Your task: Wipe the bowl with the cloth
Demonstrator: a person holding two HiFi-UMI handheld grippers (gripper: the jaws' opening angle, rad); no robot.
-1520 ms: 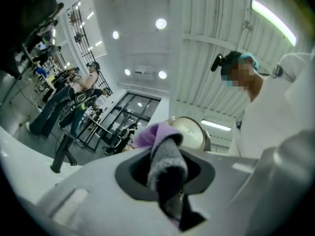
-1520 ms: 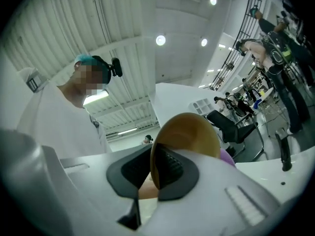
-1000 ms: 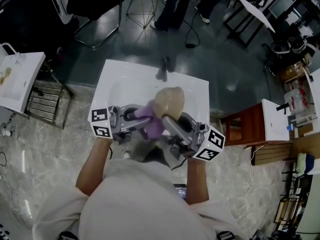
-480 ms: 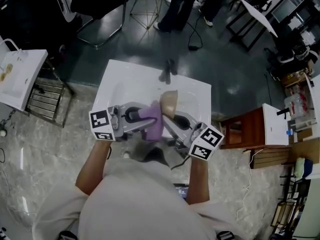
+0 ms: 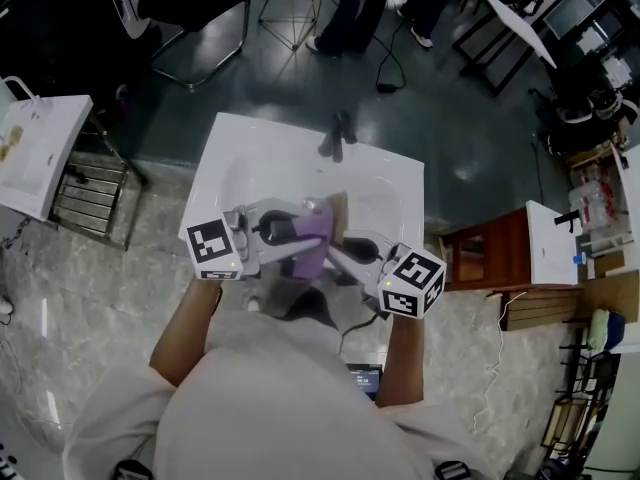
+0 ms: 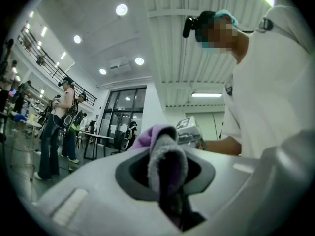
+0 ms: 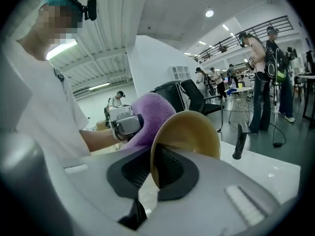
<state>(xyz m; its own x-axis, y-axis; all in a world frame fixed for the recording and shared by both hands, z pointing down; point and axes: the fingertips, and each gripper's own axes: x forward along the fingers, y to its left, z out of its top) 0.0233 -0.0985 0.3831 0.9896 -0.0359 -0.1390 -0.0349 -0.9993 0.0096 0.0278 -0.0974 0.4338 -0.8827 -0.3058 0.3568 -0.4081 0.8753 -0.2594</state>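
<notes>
Two grips meet above the sink [image 5: 230, 153], toward its near edge: the left gripper [image 6: 168, 173] is clamped on the purple cloth [image 5: 311, 254], and the right gripper [image 7: 156, 173] pinches the bowl [image 7: 189, 132] by its rim. The bowl stands on edge just past the right jaws, with the cloth close beside it.

Right gripper [image 7: 155, 176] closed on the rim of a tan bowl [image 7: 189, 134], bowl standing on its edge, purple cloth [image 7: 150, 113] just behind it, left gripper [image 7: 125, 124] at the cloth, black faucet [image 7: 239, 140] at right.
</notes>
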